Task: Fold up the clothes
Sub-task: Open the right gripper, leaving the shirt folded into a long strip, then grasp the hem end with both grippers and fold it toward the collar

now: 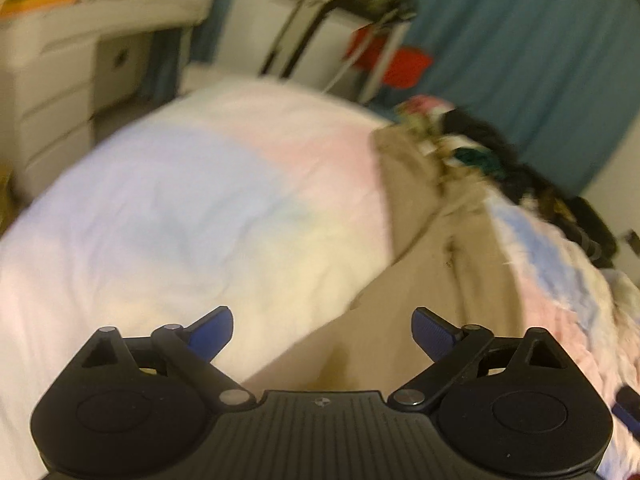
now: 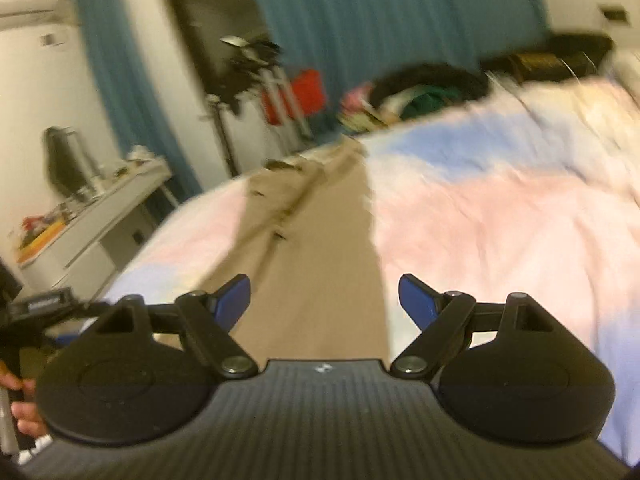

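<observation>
Khaki trousers [image 2: 316,240] on pastel bed [image 2: 500,220]

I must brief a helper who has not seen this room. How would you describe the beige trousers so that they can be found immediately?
Start from the bed, covered by a pastel pink, blue and white blanket. The beige trousers lie stretched out flat along it, reaching towards the heap of mixed clothes at the far end. They are the only plain tan garment, and the only one spread out instead of piled.
</observation>
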The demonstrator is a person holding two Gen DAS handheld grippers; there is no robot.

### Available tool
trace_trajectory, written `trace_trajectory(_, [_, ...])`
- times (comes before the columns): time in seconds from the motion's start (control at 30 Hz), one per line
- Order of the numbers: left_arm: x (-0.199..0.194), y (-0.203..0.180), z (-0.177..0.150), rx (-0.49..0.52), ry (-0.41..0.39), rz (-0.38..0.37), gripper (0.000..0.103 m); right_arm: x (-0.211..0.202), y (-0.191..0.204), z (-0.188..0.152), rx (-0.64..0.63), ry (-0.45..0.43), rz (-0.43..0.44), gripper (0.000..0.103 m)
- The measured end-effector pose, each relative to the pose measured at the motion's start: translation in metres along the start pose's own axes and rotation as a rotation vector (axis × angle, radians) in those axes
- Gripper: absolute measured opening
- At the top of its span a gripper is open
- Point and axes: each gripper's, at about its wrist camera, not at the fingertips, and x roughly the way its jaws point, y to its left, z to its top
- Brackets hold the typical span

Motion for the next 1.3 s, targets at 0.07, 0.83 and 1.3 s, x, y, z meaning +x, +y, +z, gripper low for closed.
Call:
trace_trajectory(0.07, [0.01,0.01,-0.004,-0.043,0.049,0.023,0.091,0.005,-0.01,0.0,0.043,0.014,-0.018,0.083])
trace_trajectory(0.83, [-0.052,-0.064,-0.039,0.417,-0.117,0.203,0.008,0.016,-0.026,-0.005,0.105,0.06,0.031,0.083])
trace_trajectory(1.3, [-0.039,-0.17,-0.124,0.8,0.025,-0.127,0.007,0.018,-0.045,-0.005,0.177,0.106,0.041,0.083])
